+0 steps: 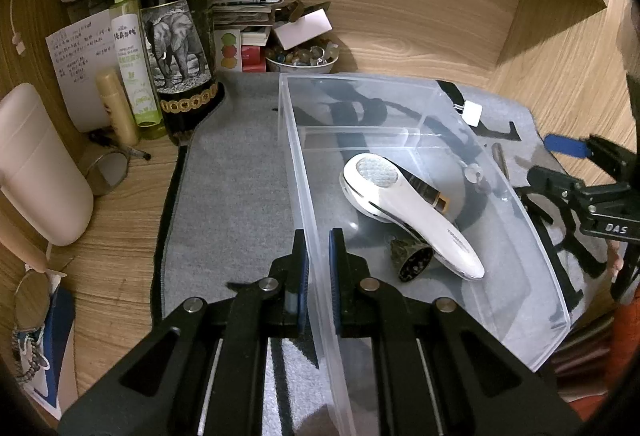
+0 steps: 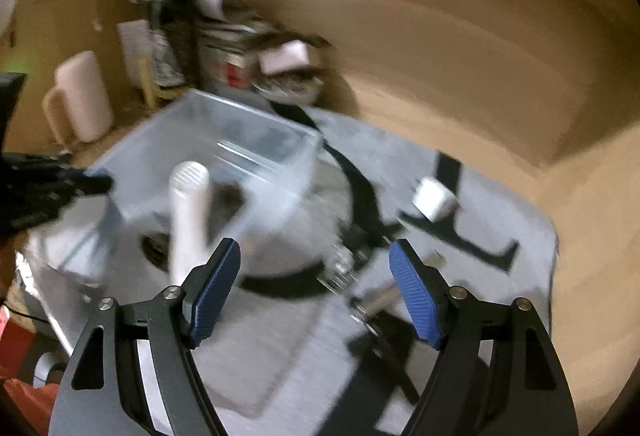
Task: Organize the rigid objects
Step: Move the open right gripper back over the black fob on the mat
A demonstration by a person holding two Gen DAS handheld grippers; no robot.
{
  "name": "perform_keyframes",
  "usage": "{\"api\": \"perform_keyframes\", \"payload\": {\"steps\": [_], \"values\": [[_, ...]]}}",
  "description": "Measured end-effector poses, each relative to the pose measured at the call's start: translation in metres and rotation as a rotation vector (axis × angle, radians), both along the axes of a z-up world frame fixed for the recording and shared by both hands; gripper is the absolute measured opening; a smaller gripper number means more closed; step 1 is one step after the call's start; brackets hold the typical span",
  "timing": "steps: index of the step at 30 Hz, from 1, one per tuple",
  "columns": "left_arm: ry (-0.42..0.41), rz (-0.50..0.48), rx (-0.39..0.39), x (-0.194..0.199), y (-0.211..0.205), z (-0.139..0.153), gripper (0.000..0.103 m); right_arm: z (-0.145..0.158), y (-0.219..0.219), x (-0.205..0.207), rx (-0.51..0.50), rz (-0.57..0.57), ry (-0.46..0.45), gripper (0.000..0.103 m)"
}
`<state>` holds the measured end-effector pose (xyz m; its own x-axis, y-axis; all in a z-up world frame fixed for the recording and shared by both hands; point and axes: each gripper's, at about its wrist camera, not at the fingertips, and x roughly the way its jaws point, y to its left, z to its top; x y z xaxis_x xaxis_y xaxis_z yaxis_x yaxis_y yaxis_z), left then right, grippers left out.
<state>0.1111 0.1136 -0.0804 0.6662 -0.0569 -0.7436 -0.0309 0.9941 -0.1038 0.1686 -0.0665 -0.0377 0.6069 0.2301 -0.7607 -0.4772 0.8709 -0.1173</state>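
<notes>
The work surface was a wooden desk alcove (image 1: 420,36) with a grey mat (image 1: 232,196) laid across it; clutter, including a dark wine bottle (image 1: 176,36), stood at 10 o'clock in the left wrist view.

A clear plastic bin (image 1: 532,248) sat on the mat at centre. The left gripper (image 1: 319,276) held the bin's near left wall, one blue pad on each side, jaws narrow and clamped on the plastic. Inside the bin lay a white handheld device (image 1: 408,212), resting diagonally with its head toward 12 o'clock. A dark tube (image 1: 428,194) lay against it, and a small dark round item (image 1: 414,262) sat just beside its handle.

The right gripper (image 2: 314,292) hovered over the mat with jaws wide and nothing between them. The right wrist view was motion-blurred. Several small metallic pieces (image 2: 344,268) lay on the mat near 12 o'clock of the pads; their identity could not be determined. A small white block (image 2: 434,200) lay at 1 o'clock, outside the bin.

Judged step: the left gripper steadied the bin while the right reached for the next loose item. The next move called for centring the open jaws over one metallic piece, descending to the mat, and closing on it alone.
</notes>
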Motion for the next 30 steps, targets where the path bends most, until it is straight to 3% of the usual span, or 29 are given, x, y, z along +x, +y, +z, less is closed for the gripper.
{"api": "perform_keyframes", "payload": {"steps": [10, 20, 30], "values": [[0.01, 0.014, 0.003, 0.001, 0.0, 0.0, 0.009, -0.036, -0.059, 0.011, 0.011, -0.155, 0.104, 0.074], [0.02, 0.021, 0.016, 0.003, -0.003, 0.001, 0.009, -0.07, -0.08, 0.008, 0.06, -0.192, 0.216, 0.075], [0.024, 0.032, 0.022, 0.002, -0.005, 0.001, 0.009, -0.074, -0.061, 0.011, 0.026, -0.139, 0.164, 0.075]]}}
